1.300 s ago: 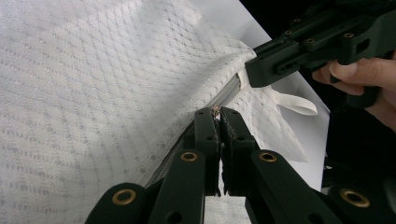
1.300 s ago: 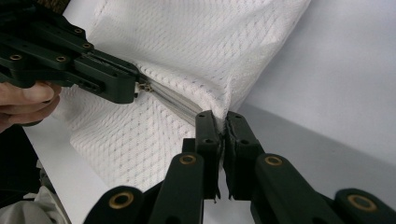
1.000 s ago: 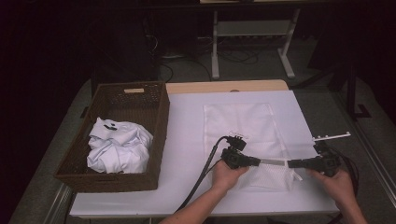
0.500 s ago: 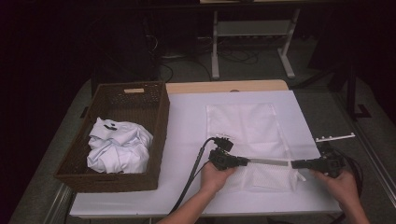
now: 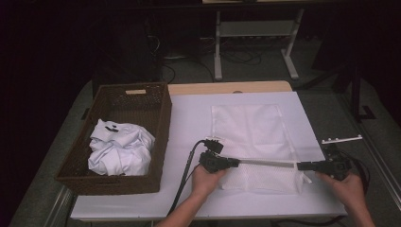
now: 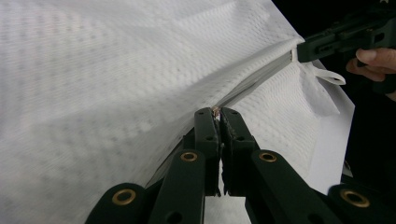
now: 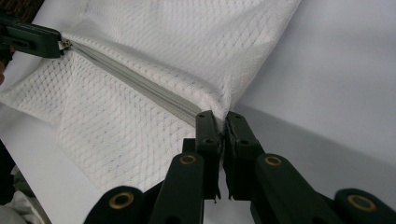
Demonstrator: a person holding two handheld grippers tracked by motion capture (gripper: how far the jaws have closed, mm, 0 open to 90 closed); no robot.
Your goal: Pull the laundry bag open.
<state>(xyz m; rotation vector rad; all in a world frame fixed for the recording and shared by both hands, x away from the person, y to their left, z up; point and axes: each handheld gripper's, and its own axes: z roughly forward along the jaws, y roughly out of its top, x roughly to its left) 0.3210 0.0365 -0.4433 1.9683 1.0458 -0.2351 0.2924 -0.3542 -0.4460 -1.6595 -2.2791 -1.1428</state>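
Note:
A white mesh bag (image 5: pixel 250 127) lies flat on the white table cover, its grey zipper (image 5: pixel 267 162) running across it near the front end. My left gripper (image 5: pixel 236 162) is shut on the zipper pull (image 6: pixel 215 110), at the zipper's left end. My right gripper (image 5: pixel 300 166) is shut on the bag's right edge at the zipper's other end (image 7: pixel 223 116). The zipper (image 7: pixel 135 84) is stretched straight between the two and lifted slightly off the table. In the left gripper view, a small fabric loop (image 6: pixel 327 77) hangs beside the right gripper (image 6: pixel 303 49).
A dark wicker basket (image 5: pixel 161 109) stands at the left of the table with crumpled white cloth (image 5: pixel 120 146) inside. The left gripper's cable (image 5: pixel 182 184) trails off the front edge. A metal stand (image 5: pixel 255 28) sits on the floor beyond the table.
My left gripper has slid leftward along the zipper line with the pull in it, lengthening the stretched grey strip. The right gripper has stayed in place.

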